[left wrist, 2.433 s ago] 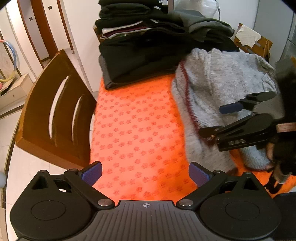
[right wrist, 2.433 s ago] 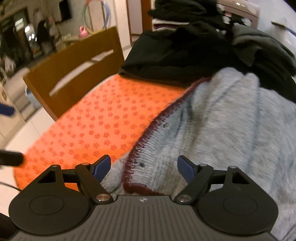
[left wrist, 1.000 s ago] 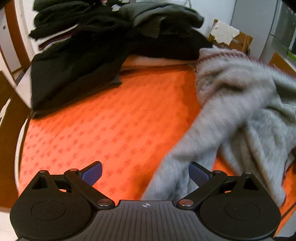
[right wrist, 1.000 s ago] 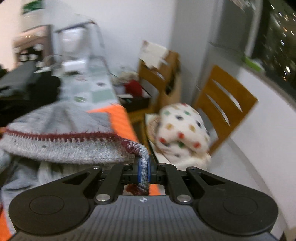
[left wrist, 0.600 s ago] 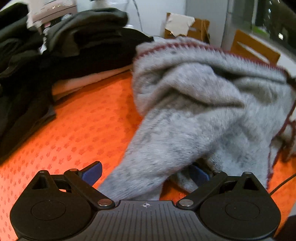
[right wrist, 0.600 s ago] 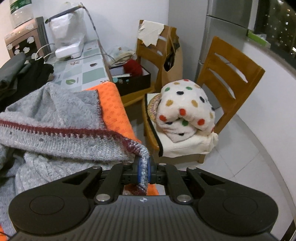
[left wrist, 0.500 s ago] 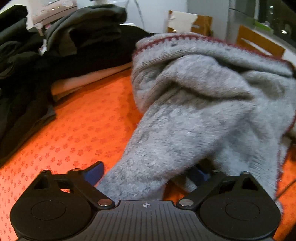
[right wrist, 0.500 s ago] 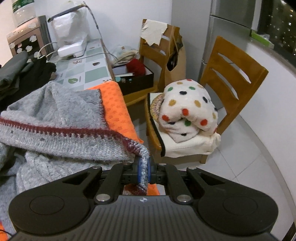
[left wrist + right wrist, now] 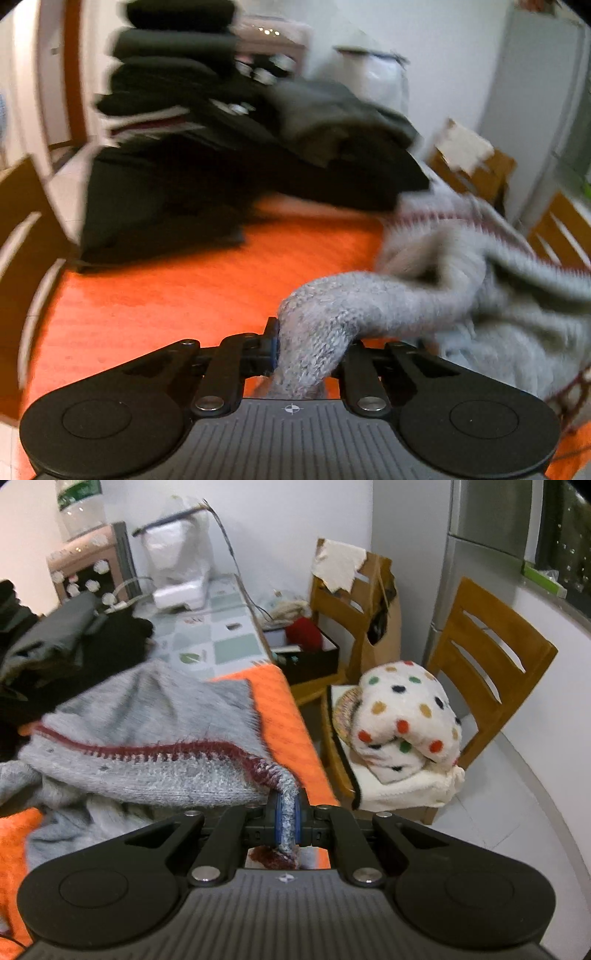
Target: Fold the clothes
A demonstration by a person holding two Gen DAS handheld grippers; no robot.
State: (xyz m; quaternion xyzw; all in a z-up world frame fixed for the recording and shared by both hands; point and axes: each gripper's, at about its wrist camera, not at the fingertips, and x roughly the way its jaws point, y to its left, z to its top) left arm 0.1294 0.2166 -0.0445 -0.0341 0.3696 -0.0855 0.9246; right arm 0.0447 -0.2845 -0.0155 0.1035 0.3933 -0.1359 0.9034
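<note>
Grey cardigan (image 9: 424, 295) between both hand-held grippers

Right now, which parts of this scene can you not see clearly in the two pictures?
- Left wrist view: motion blur smears the dark clothes pile and the grey sweater's far part.
- Left gripper: the sweater sleeve covers its right fingertip.
- Right wrist view: the right gripper body hides the sweater's pinched corner end.
- Orange mat: its front edge is cut off.

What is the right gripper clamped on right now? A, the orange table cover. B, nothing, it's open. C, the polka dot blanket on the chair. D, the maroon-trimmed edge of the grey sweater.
D: the right gripper pinches the maroon-trimmed edge of the grey sweater between its closed blue pads.
</note>
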